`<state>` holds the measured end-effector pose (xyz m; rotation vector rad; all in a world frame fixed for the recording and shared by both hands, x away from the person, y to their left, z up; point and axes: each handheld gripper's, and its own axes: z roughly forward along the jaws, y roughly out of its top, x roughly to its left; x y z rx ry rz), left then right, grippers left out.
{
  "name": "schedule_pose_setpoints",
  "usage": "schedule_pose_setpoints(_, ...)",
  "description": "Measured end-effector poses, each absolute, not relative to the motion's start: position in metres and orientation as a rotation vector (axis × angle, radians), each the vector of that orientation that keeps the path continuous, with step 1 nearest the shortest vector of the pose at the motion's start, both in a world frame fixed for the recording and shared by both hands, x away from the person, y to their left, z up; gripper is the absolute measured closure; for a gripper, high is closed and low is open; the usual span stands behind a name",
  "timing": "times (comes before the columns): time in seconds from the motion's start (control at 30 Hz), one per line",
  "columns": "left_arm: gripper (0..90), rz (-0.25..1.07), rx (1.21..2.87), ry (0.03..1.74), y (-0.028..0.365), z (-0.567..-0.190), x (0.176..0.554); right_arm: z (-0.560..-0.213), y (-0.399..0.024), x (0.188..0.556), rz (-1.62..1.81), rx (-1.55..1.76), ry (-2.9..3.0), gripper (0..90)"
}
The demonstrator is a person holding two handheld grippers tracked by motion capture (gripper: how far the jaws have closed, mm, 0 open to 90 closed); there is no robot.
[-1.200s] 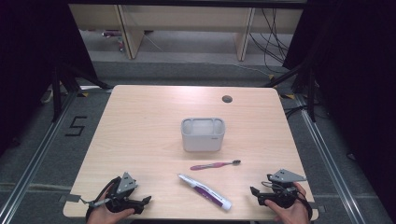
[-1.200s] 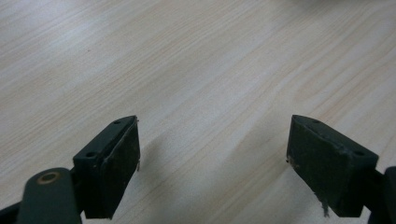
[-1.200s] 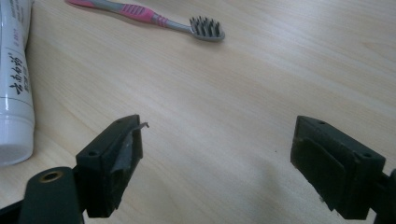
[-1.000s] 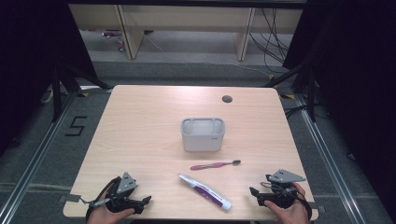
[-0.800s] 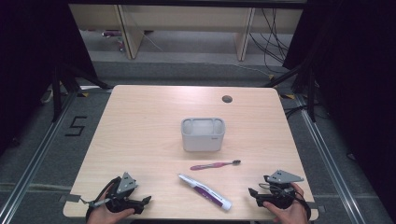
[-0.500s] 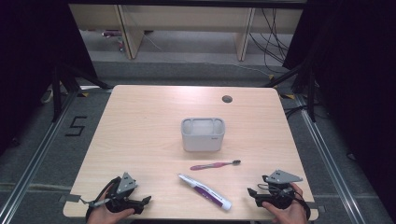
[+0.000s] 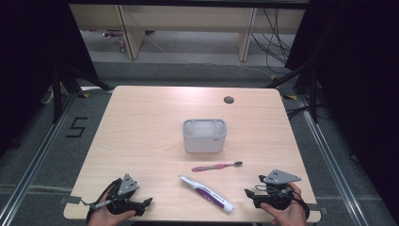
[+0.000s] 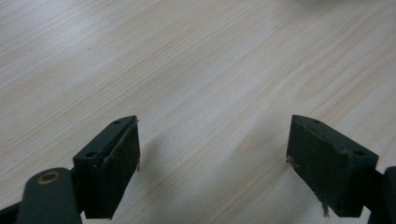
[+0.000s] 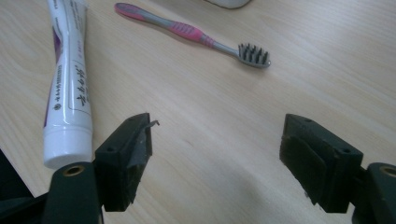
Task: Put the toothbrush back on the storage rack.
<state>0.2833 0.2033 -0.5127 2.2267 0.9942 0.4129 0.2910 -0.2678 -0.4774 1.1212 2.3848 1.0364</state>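
Right tool (image 9: 217, 144) closing slightly, empty; glossy toothpaste tube (image 9: 65, 84) beside.

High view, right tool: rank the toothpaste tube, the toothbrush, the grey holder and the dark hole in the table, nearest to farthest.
From the right tool:
1. Toothpaste tube, just to its left, cap end nearest.
2. Toothbrush, beyond the tube, bristles toward the right.
3. Grey holder, mid-table.
4. Dark hole, near the far edge.

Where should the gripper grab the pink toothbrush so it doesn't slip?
Probably the thick pink handle of the toothbrush, near its middle, coming straight down from above. It lies flat on the table, so the jaws should straddle its narrow width, clear of the bristles.
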Motion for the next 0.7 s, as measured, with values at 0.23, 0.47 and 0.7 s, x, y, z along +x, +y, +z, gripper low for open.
schedule_pose_setpoints(0.23, 16.8, 0.409, 2.249, 0.992, 0.205, -0.511, 0.284, -0.472, -0.264, 0.291, 1.038, 1.110, 2.385, 26.7)
schedule_pose_setpoints(0.47, 16.8, 0.413, 2.241, 0.989, 0.204, -0.512, 0.284, -0.470, -0.260, 0.292, 1.046, 1.080, 2.403, 28.4)
schedule_pose_setpoints(0.7, 16.8, 0.412, 2.238, 0.993, 0.204, -0.512, 0.284, -0.469, -0.254, 0.296, 1.031, 1.043, 2.433, 30.9)
